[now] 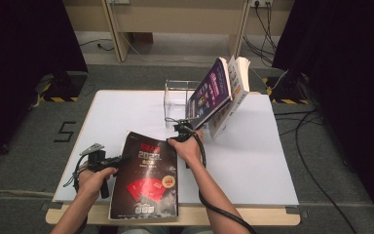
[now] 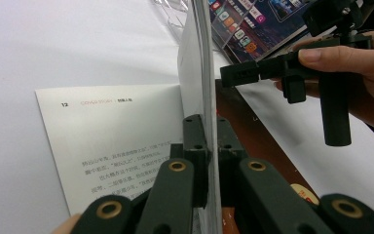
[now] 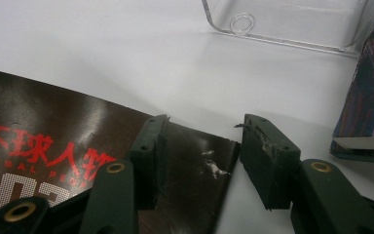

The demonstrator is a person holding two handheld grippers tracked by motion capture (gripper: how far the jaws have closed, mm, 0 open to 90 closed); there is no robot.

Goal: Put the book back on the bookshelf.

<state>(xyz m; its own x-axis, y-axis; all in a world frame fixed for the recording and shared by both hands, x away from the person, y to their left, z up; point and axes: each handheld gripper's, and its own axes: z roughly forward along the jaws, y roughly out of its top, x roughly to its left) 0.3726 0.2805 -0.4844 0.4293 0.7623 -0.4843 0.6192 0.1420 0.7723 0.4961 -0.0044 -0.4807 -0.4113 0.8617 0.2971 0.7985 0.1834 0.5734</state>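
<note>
The dark-covered magazine (image 1: 146, 178) was found at the near edge of the white table (image 1: 268, 165), its foot overhanging that edge, its long axis running from the person towards the far side and its red title at the far end, tilted slightly rightward. Its cover and a few leaves (image 2: 199, 73) were seen lifted on edge in the left gripper view, with a printed page (image 2: 112, 146) exposed flat beneath. The left hand-held gripper (image 1: 108, 160) was noted at the magazine's left edge, its jaws closed tight on that raised sheaf. The right hand-held gripper (image 1: 182, 129) was noted at the far right corner of the magazine; in the right gripper view its jaws stood apart, straddling the corner of the dark cover (image 3: 199, 165) without pressing on it, so nothing was held there. The step in hand was judged to be the opening or lifting of the magazine, the left side secured and the right released. For the next move, it was judged that the right jaws would need to be brought onto the corner and closed before any lift, or kept clear while the cover was turned. Beyond, a clear acrylic stand (image 1: 177, 100) was recorded towards the far side, with a purple-covered book (image 1: 209, 92) and a pale book (image 1: 236, 92) leaning at its right, well apart from the magazine.
</note>
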